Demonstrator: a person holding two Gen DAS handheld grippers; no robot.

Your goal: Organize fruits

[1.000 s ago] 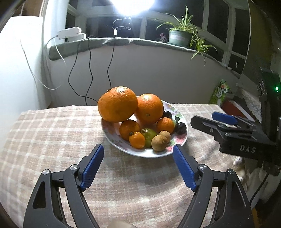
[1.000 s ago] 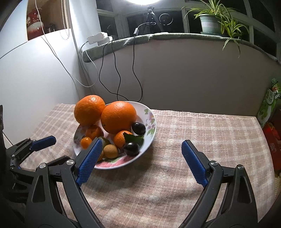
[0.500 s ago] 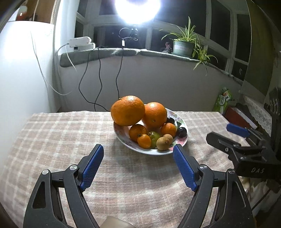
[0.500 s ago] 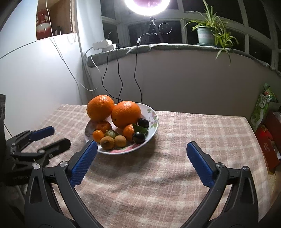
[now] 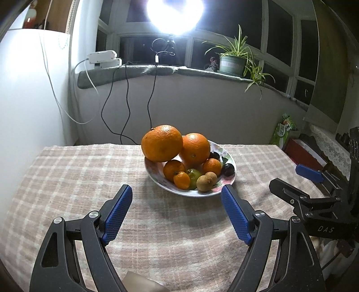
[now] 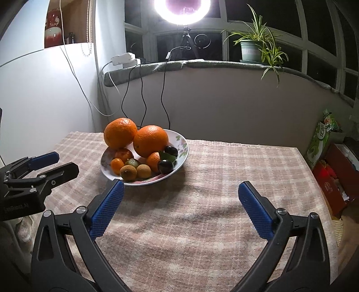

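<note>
A floral white plate [image 5: 226, 152] [image 6: 182, 143] sits on the checked tablecloth, piled with fruit: two large oranges [image 5: 162, 143] [image 6: 150, 140], small tangerines [image 5: 212, 166], a green fruit [image 5: 194, 175], brown kiwis [image 5: 206, 179] [image 6: 128, 173] and dark plums [image 5: 228, 169] [image 6: 165, 166]. My left gripper [image 5: 176, 196] is open and empty, a short way in front of the plate. My right gripper [image 6: 179, 193] is open and empty, in front of and to the right of the plate. Each gripper shows at the edge of the other's view.
The tablecloth [image 6: 202, 224] covers the table. A grey wall with hanging cables [image 5: 125, 107] runs behind. A sill holds a potted plant [image 6: 253, 49] and a ring light [image 6: 181, 9]. Bags and a red box [image 6: 332, 179] stand right of the table.
Both grippers have drawn back from the plate and risen, so the plate looks smaller and farther. The fruit has not moved. Both stayed open.
</note>
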